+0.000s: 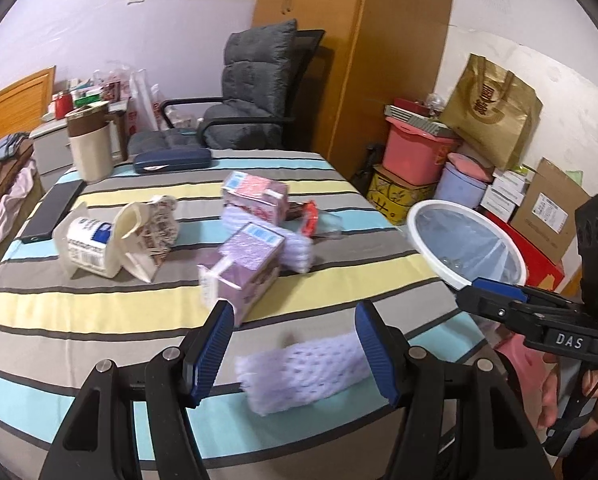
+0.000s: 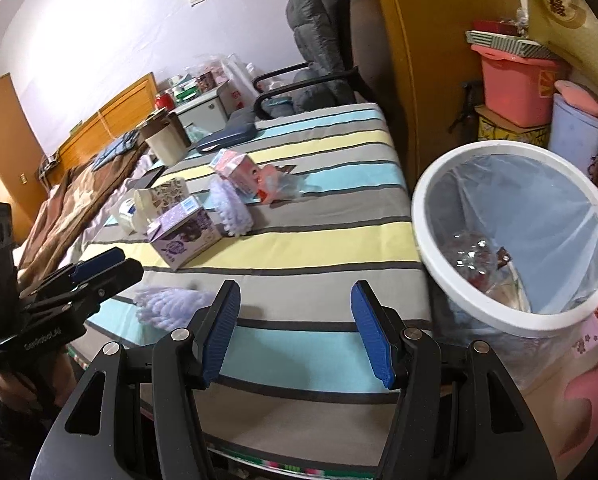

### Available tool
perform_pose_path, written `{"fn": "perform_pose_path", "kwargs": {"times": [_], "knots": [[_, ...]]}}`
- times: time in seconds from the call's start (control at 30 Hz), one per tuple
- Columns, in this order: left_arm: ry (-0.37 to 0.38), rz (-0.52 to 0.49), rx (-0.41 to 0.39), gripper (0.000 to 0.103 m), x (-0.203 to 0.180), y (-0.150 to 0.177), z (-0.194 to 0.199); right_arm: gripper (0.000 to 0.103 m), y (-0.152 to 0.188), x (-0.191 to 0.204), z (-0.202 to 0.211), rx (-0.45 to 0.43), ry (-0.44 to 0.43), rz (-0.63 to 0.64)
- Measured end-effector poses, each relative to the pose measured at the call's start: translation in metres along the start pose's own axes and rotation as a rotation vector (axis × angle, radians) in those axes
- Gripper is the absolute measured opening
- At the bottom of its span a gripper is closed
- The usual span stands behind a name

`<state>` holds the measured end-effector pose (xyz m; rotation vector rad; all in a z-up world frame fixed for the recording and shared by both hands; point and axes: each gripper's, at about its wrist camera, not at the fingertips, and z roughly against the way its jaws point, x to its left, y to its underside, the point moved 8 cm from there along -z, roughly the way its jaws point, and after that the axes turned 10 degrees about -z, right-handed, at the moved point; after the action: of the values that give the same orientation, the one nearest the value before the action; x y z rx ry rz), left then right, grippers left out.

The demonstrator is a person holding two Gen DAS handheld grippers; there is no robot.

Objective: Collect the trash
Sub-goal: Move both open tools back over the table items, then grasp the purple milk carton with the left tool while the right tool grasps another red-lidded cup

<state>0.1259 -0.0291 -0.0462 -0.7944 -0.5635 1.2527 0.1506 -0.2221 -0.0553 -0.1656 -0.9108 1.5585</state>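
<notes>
A bench (image 1: 99,312) covered in a striped cloth of grey, yellow and turquoise filled most of both views. Just beside its right edge stood a white-rimmed trash bin (image 2: 427,216) lined with a clear bag, with some crumpled clear wrapping at the bottom. Behind the bench were a grey padded chair (image 1: 255,92) and a wooden wardrobe (image 1: 339,40).

Trash lay scattered across the cloth. A purple carton (image 1: 251,264) lay tilted near the middle, with a pink carton (image 1: 259,196) behind it and a lilac foam net (image 1: 295,248) between and beside them. A red and clear wrapper (image 1: 311,220) lay just right of the pink carton. To the left sat a white tub (image 1: 87,248) on its side, touching a torn paper bag (image 1: 155,228).

The left gripper (image 1: 295,356) had its blue fingers (image 1: 215,348) spread wide, holding nothing. Another lilac foam sleeve (image 1: 299,372) lay on the cloth between them, blurred; whether the fingers touched it could not be told. The right gripper (image 2: 295,328) hovered over bare cloth near the bin, its fingers (image 2: 371,332) also wide apart and empty.
</notes>
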Motion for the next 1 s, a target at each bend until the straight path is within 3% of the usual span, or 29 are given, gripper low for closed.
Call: {"fn": "perform_pose_path", "kwargs": {"times": [0.3, 0.57, 0.8, 0.83, 0.87, 0.9, 1.0], "knots": [[-0.045, 0.020, 0.005, 0.063, 0.032, -0.003, -0.009, 0.060, -0.007, 0.012, -0.010, 0.000, -0.018, 0.022], [-0.076, -0.002, 0.051, 0.063, 0.044, -0.006, -0.039, 0.060, -0.017, 0.012, -0.020, 0.003, -0.014, 0.016], [-0.042, -0.003, 0.102, 0.063, 0.043, -0.005, -0.072, 0.060, -0.030, 0.014, -0.036, 0.016, -0.003, 0.024], [-0.043, 0.002, 0.113, 0.060, 0.044, -0.004, -0.075, 0.060, -0.031, 0.013, -0.038, 0.018, -0.002, 0.024], [-0.036, 0.006, 0.131, 0.047, 0.043, -0.001, -0.080, 0.060, -0.034, 0.014, -0.042, 0.022, 0.002, 0.024], [-0.028, 0.006, 0.133, 0.043, 0.043, 0.001, -0.081, 0.060, -0.035, 0.013, -0.044, 0.025, 0.003, 0.025], [-0.034, 0.022, 0.118, 0.041, 0.045, 0.001, -0.077, 0.060, -0.040, 0.014, -0.053, 0.037, 0.010, 0.031]]}}
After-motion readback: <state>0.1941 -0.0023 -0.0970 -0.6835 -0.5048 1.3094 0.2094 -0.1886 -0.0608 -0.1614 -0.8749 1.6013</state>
